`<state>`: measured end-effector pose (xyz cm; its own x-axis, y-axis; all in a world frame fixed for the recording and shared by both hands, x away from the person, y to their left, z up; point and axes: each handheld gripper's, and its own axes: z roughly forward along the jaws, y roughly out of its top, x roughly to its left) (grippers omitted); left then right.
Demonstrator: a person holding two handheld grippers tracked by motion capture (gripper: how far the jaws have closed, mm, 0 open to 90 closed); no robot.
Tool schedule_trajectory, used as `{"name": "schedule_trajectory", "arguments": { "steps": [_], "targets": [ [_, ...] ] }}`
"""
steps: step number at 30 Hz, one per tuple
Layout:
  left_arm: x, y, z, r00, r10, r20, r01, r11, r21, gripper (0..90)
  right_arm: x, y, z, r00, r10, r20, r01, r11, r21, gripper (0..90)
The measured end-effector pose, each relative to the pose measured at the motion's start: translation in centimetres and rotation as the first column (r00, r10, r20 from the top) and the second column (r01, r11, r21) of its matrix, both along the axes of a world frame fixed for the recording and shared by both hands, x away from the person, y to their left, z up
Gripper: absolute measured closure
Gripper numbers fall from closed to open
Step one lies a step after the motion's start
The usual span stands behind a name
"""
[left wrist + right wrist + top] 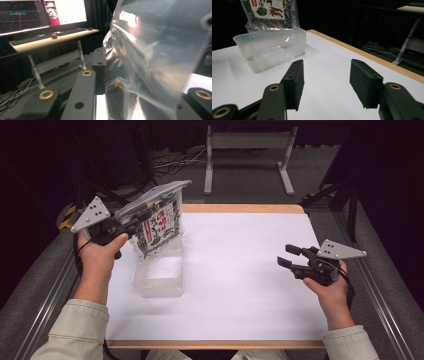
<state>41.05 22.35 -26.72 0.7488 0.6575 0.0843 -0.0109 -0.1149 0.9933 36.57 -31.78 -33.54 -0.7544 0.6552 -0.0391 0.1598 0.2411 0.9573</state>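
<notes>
The table (240, 285), white-topped with a wooden rim, takes up most of the high view. On it at about 9 o'clock sits a clear tub (159, 279), empty as far as can be seen, its long side running toward 12 o'clock.

Above the tub's far end hangs a bag (159, 222) of dried food with a printed label. Its lower edge dips near or into the tub, though contact cannot be made out. The left gripper (131, 220) comes in from 9 o'clock and is clamped on the bag's top seal; in the left gripper view the glossy film (155, 55) lies against the jaw.

The right gripper (291, 257) hovers at 3 o'clock, well apart from the tub, jaws wide and holding nothing.

Likely aim: setting the bag in the tub.

Risks, as I judge them:
- The grip is near one end of the seal, so the bag tilts and may swing, catching the rim instead of dropping inside.
- The light tub, unbraced by the right gripper, could slide or tip if the bag drags on its wall.
- Slick film may slip from the pinch.
- A tall bag let go upright may flop over the rim.
</notes>
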Motion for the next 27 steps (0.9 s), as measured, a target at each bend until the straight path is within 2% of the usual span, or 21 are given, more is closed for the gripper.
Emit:
{"name": "schedule_trajectory", "arguments": {
  "steps": [10,14,23,25,27],
  "targets": [
    [0.3,0.6,-2.0,0.9995,0.008,-0.030,-0.009,0.9999,-0.012,74.4,0.1,-0.1,-0.1,1.0000,-0.002,-0.004,0.002,1.000,0.003,46.0],
    [0.4,1.1,-3.0,0.9985,0.005,-0.054,-0.005,0.9998,-0.017,74.3,0.1,0.0,-0.2,1.0000,0.004,-0.008,-0.004,1.000,-0.004,46.1],
    [0.8,1.4,-4.1,0.9961,0.014,-0.087,-0.015,0.9998,-0.013,74.3,0.2,0.1,-0.3,0.9999,0.006,-0.014,-0.006,1.000,-0.008,46.1],
    [0.9,1.8,-4.5,0.9955,0.019,-0.093,-0.022,0.9995,-0.024,74.3,0.2,0.1,-0.4,0.9998,0.003,-0.018,-0.003,1.000,-0.007,46.2],
    [1.0,1.9,-4.8,0.9942,0.029,-0.103,-0.030,0.9995,-0.006,74.2,0.2,0.1,-0.4,0.9998,0.005,-0.019,-0.005,1.000,-0.007,46.2]
  ]
}}
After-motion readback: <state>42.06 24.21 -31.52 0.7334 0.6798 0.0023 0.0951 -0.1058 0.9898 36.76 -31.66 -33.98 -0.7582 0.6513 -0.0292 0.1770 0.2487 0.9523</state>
